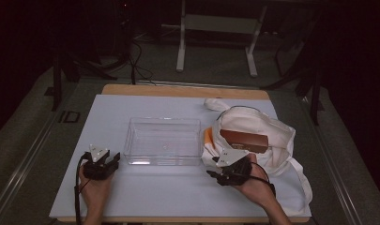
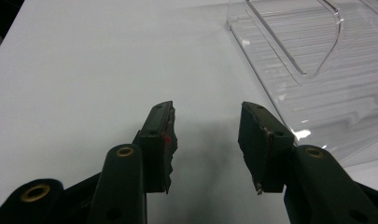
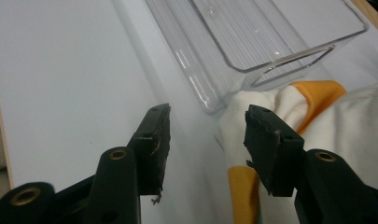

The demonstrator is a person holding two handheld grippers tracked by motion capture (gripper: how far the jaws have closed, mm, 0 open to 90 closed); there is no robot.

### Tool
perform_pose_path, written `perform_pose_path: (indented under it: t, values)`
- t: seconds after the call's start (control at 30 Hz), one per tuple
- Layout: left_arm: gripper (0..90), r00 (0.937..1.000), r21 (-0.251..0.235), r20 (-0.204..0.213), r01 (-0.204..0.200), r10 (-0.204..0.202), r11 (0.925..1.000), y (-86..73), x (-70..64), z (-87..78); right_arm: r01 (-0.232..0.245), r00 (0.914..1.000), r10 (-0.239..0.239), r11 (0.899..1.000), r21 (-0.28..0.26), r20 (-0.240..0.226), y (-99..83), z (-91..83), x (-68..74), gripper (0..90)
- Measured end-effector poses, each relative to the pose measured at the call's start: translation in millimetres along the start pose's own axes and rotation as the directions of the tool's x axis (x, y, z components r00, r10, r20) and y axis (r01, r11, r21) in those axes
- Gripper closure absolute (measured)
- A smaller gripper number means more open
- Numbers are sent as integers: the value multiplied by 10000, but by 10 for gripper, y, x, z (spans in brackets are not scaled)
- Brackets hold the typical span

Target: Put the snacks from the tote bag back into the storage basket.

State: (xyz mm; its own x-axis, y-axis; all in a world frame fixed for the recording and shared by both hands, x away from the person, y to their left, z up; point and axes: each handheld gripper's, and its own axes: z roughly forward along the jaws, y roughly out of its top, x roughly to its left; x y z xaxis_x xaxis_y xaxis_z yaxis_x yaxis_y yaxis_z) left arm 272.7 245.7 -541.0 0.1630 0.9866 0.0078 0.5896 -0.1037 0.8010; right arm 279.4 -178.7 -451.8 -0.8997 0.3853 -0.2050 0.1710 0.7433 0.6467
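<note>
Right gripper [image 1: 215,175] standing wide at soft, limp tote bag [image 1: 277,133]; taking its hem is advisable; left gripper [image 1: 110,166] idling wide

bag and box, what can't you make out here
- High view: how much of the brown box sits inside the bag; the cloth covers its lower edge.
- High view: any print on the box is too small and dim.
- Right gripper view: the bag is cut off by the right edge, and the right tongs cover part of it.
</note>
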Motion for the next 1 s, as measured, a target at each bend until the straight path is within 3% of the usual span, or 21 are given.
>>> perform_pose_path:
  t: [1.0]
  values:
    - [559,10000,33,11,6,-6,10000,1,0,5,195,9993,-205,9992,340,309,106,-214,-255,493]
